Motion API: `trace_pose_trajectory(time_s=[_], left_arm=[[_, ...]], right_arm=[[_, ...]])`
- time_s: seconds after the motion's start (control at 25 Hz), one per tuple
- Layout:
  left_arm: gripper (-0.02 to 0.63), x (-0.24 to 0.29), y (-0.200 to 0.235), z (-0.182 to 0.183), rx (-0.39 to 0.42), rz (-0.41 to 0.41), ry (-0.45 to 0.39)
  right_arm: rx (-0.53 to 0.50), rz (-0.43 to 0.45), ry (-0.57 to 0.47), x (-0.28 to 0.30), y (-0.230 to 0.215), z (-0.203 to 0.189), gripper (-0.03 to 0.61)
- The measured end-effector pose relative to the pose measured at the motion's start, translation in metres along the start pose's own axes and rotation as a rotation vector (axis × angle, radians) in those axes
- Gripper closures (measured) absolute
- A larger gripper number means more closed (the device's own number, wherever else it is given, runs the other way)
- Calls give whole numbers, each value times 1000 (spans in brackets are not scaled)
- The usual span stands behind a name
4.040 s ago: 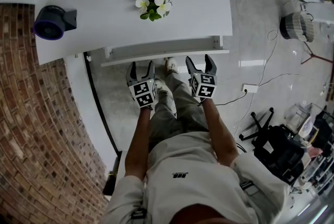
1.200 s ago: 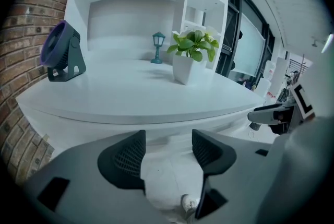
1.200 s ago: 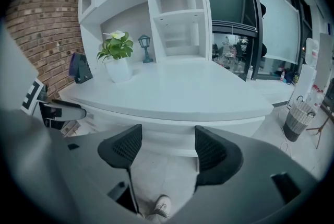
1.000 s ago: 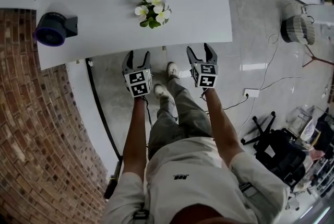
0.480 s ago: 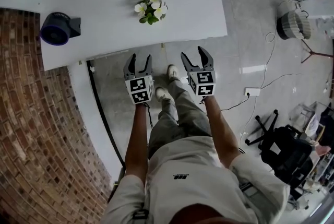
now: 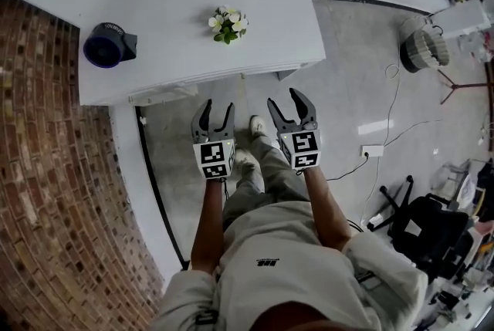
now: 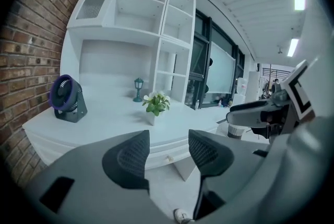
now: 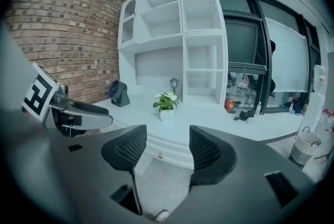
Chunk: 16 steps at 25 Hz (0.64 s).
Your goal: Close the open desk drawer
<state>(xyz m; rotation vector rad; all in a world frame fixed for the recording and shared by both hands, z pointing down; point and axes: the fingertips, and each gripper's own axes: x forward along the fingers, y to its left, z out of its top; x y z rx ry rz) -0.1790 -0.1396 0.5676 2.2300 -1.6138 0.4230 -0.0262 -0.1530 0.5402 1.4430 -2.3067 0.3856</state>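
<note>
The drawer looks flush under the desk edge at frame centre. Your left gripper and right gripper hang just below it. Their jaws, just closing, stand slightly apart on nothing. Confirm the drawer sits flush before you leave it.

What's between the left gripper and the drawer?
Only bare floor, the head view shows. The left gripper, its empty jaws just closing, hangs short of the drawer.
</note>
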Motion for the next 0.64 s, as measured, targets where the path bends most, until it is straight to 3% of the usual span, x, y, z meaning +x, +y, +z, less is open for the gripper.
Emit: trace_pose_trajectory(time_s=[0.28,0.64], left_arm=[[395,-46,-19,13,12,-18,-69],[414,-77,-32,25,22,-25,-118]], right_arm=[[0,1,-63,-52,19,13,324],[-7,3,-106,-78,31,25,330]])
